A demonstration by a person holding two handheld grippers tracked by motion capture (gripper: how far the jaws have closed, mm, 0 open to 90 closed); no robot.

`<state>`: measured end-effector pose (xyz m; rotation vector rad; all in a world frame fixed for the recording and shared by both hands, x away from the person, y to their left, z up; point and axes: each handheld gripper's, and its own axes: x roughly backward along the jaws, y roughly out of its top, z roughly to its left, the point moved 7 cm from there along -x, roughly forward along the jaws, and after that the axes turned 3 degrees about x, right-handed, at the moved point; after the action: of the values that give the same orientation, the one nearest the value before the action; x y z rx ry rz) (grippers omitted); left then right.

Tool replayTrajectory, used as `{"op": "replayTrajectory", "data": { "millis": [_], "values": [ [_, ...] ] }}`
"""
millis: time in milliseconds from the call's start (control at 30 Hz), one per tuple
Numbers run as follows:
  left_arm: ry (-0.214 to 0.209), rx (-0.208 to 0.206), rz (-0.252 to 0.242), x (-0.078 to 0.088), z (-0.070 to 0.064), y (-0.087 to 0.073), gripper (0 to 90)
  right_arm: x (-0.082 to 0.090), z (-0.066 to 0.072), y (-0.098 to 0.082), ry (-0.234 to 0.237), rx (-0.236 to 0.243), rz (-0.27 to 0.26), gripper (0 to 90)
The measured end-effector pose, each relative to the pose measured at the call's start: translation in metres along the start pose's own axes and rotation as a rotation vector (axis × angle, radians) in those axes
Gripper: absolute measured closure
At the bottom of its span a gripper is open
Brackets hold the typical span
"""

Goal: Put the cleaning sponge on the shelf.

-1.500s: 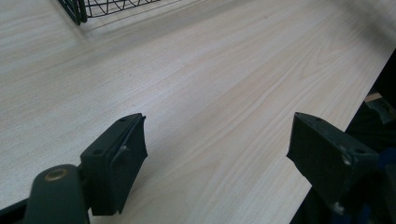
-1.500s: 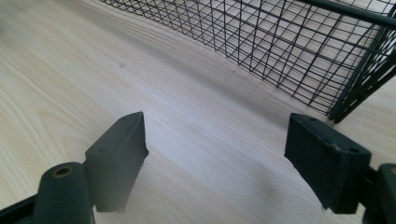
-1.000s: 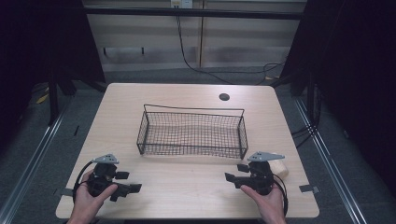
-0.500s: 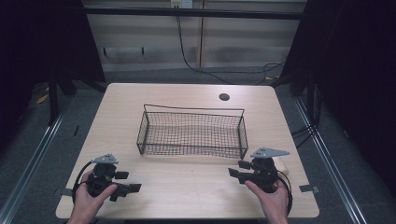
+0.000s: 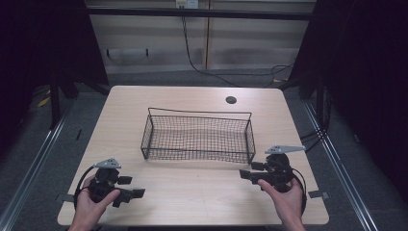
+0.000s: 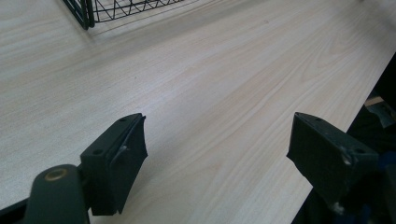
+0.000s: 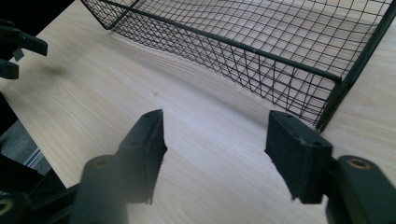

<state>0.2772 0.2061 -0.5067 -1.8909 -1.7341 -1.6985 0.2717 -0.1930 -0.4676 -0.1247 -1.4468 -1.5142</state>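
One wire basket [image 5: 197, 137] sits mid-tabletop [image 5: 192, 192] between two handheld grippers: left gripper [image 5: 137, 193] fingers wide and empty, right gripper [image 5: 244, 174] fingers just reopened partway, nothing between them.

A wooden table [image 5: 192, 202] with rounded corners is seen, a dark round grommet [image 5: 231, 100] set near its far edge. Behind it a cable [image 5: 202, 67] is draped along a pale wall (its ends hidden).
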Motion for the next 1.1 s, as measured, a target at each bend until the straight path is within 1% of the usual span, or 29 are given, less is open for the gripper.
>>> {"op": "replayTrajectory", "data": {
  "millis": [67,100,133,167,200,267,333,400,433,467,533,567,600,700,767,800,833,900,1000,1067,1100],
  "values": [
    [0.0,-0.001,0.002,-0.001,0.0,0.0,19.0,0.003,0.0,0.002,0.004,0.004,0.021,34.0],
    [0.0,-0.003,0.002,-0.001,0.0,0.0,18.9,0.006,-0.002,0.003,-0.01,0.008,0.029,33.4],
    [0.001,-0.002,0.001,-0.001,-0.001,-0.001,19.0,0.007,-0.002,0.004,-0.012,0.008,0.031,33.0],
    [-0.002,-0.004,0.003,0.0,-0.001,-0.001,18.9,0.009,-0.003,0.005,0.0,0.001,0.032,31.8],
    [-0.003,-0.005,0.006,0.0,-0.001,-0.001,19.0,0.01,-0.004,0.006,0.011,-0.001,0.047,30.7],
    [-0.002,-0.003,0.003,0.0,0.0,-0.001,18.9,0.012,-0.006,0.008,0.007,-0.003,0.066,30.2],
    [-0.003,-0.001,0.0,-0.001,-0.001,0.0,18.9,0.013,-0.009,0.009,0.024,-0.021,0.083,28.4],
    [-0.004,-0.004,0.003,0.0,-0.001,-0.001,18.9,0.013,-0.013,0.011,0.02,-0.032,0.099,28.3],
    [-0.006,-0.006,0.003,0.0,-0.001,-0.001,18.9,0.012,-0.014,0.012,0.033,-0.042,0.106,28.3],
    [-0.006,-0.005,0.002,0.0,-0.001,-0.001,19.0,0.013,-0.016,0.013,0.033,-0.045,0.109,28.3],
    [-0.004,-0.004,0.003,0.0,-0.001,-0.001,19.0,0.015,-0.019,0.014,0.022,-0.051,0.109,28.3],
    [-0.005,-0.001,0.001,-0.001,-0.001,0.0,18.9,0.017,-0.02,0.016,0.026,-0.058,0.101,28.3],
    [-0.005,-0.002,0.003,-0.001,-0.001,-0.001,18.9,0.019,-0.022,0.017,0.014,-0.061,0.103,27.6],
    [-0.005,-0.002,0.001,-0.001,-0.001,-0.001,18.9,0.027,-0.029,0.02,0.014,-0.084,0.139,27.1],
    [-0.007,-0.003,0.002,-0.001,-0.001,-0.001,18.9,0.031,-0.035,0.02,-0.002,-0.096,0.167,26.2],
    [-0.005,-0.003,0.001,-0.001,-0.001,-0.001,18.9,0.033,-0.039,0.02,-0.015,-0.097,0.166,26.0],
    [-0.004,-0.006,0.004,-0.001,-0.001,-0.001,18.9,0.035,-0.043,0.02,-0.017,-0.114,0.18,26.0],
    [-0.005,-0.001,0.004,-0.001,-0.001,-0.001,18.9,0.038,-0.047,0.02,-0.037,-0.116,0.179,26.0],
    [-0.004,-0.001,0.005,-0.001,-0.001,-0.001,18.9,0.04,-0.053,0.017,-0.023,-0.137,0.213,23.4],
    [-0.004,-0.001,0.005,-0.001,-0.001,-0.001,18.9,0.043,-0.059,0.016,-0.042,-0.148,0.228,23.4],
    [-0.003,0.0,0.005,-0.001,-0.001,-0.001,18.9,0.045,-0.062,0.015,-0.041,-0.152,0.227,23.4]
  ]
}}
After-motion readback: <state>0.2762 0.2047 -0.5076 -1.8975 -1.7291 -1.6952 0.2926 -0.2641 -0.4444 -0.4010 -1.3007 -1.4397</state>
